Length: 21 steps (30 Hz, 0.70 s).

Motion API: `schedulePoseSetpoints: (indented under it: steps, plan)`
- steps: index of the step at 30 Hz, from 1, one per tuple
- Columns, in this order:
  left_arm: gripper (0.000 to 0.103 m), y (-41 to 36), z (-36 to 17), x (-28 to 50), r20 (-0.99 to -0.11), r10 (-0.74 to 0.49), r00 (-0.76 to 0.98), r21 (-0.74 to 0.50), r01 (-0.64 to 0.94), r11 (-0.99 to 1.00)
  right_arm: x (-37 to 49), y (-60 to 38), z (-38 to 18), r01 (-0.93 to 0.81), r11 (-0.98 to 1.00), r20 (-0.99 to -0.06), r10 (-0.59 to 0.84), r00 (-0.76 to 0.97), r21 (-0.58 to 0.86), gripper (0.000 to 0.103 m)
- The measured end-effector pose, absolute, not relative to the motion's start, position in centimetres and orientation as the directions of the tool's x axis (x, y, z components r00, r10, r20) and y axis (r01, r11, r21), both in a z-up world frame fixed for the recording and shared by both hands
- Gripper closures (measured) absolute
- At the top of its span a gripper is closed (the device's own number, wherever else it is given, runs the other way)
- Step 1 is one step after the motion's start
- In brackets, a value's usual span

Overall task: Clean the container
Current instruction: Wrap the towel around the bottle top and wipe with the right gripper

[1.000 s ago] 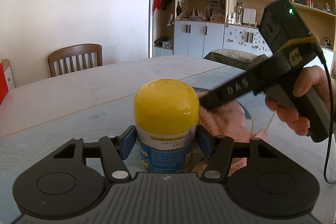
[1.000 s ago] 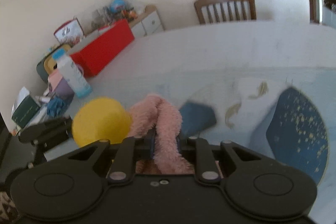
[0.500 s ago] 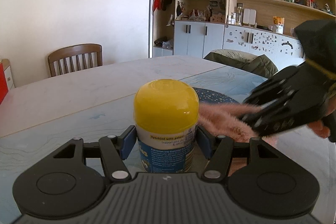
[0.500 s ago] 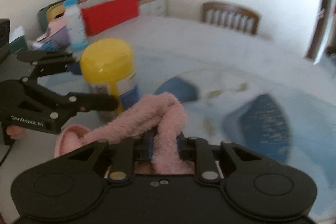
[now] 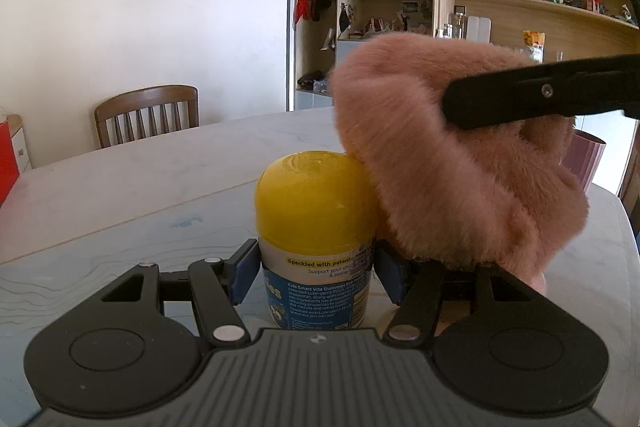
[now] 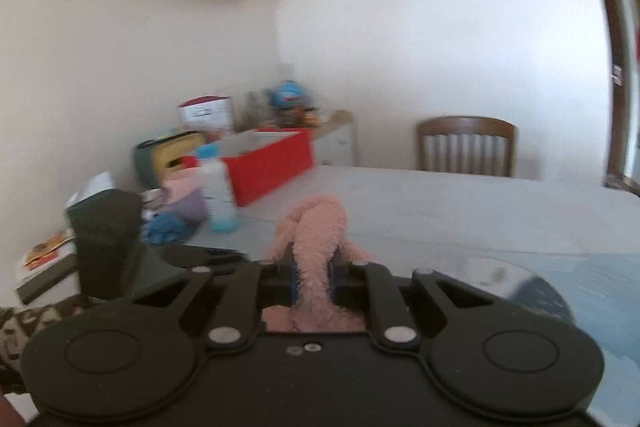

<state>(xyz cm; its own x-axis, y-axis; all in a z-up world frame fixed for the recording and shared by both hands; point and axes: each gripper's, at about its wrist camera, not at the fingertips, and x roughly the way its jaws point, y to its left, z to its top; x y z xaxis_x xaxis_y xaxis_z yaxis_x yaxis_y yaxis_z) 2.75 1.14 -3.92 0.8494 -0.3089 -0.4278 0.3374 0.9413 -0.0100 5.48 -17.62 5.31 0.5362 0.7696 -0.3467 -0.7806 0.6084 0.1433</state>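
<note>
A container (image 5: pixel 316 227) with a yellow dome lid and a blue-and-white label stands upright on the table, and my left gripper (image 5: pixel 316 273) is shut on its body just under the lid. A fluffy pink cloth (image 5: pixel 452 163) hangs against the lid's right side; in the left wrist view a black finger (image 5: pixel 536 97) of the right gripper crosses over it. In the right wrist view my right gripper (image 6: pixel 313 281) is shut on the pink cloth (image 6: pixel 316 227), which bulges out past the pads. The container is hidden from that view.
A wooden chair (image 5: pixel 148 115) stands at the table's far side. At the table's edge sit a blue-capped bottle (image 6: pixel 218 191), a red box (image 6: pixel 272 163) and other clutter. A purple cup (image 5: pixel 588 159) stands behind the cloth. Cabinets and shelves line the far wall.
The right gripper lifted the pink cloth from the table beside the container up against the lid's right side and swung its view upward. The left gripper and container stayed still.
</note>
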Motion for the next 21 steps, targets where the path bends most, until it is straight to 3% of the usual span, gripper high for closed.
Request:
schedulePoseSetpoints:
  steps: [10, 21]
  plan:
    - [0.041, 1.0, -3.9, 2.5, -0.428, -0.301, 0.852, 0.012, 0.338, 0.941, 7.0, -13.3, 4.1, -0.808, 0.577, -0.411, 0.770, 0.488, 0.121, 0.090]
    - [0.046, 0.7, -3.6, 2.3, -0.421, -0.313, 0.851, 0.009, 0.349, 0.937, 10.4, -13.4, 3.8, -0.735, 0.651, -0.400, 0.735, 0.547, 0.190, 0.091]
